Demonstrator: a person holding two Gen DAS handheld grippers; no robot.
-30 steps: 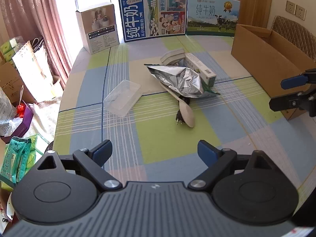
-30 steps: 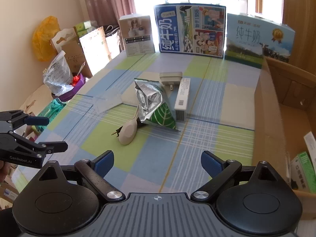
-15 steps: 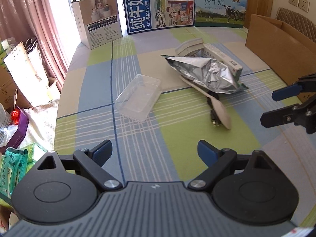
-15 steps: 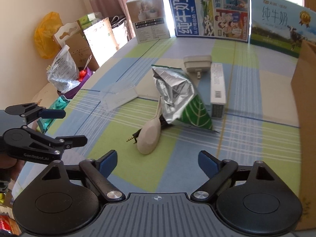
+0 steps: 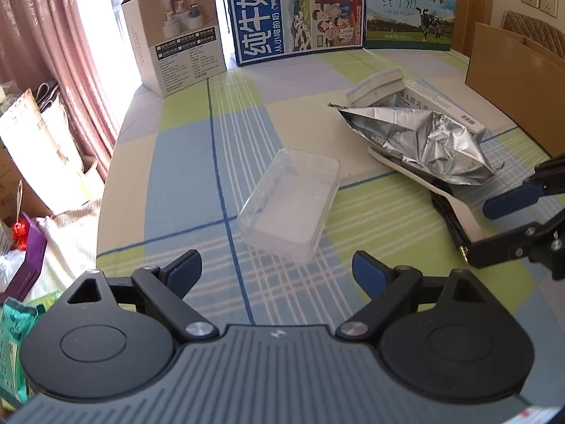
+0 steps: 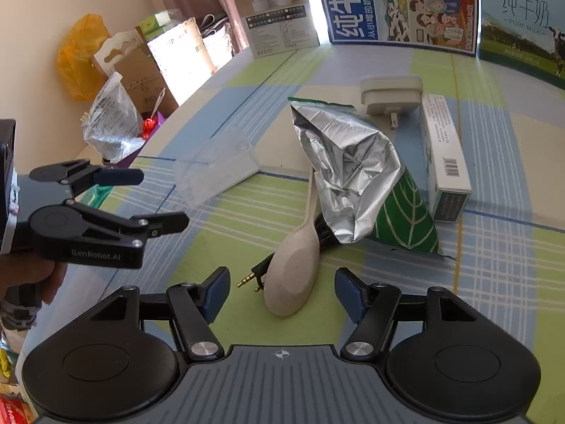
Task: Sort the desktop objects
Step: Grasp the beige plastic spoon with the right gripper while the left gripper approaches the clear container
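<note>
The left claw (image 5: 277,271) hangs spread wide and empty just short of the clear rectangular plastic box (image 5: 290,203), which lies on the checked blue-and-green counter (image 5: 197,162). The right claw (image 6: 282,291) has just been narrowing its jaws; they stand on either side of the bowl of the beige plastic spoon (image 6: 293,275) without touching it. The spoon's handle runs under the crumpled silver foil bag (image 6: 348,180), beside a black audio cable (image 6: 256,274).

a table in a blue, green and cream checked cloth (image 5: 183,162) carries a clear plastic box (image 5: 289,205), a beige spoon (image 6: 293,275), a foil bag (image 6: 349,176), a white plug adapter (image 6: 392,95), a slim white carton (image 6: 445,155) and upright milk boxes (image 5: 296,10).
</note>
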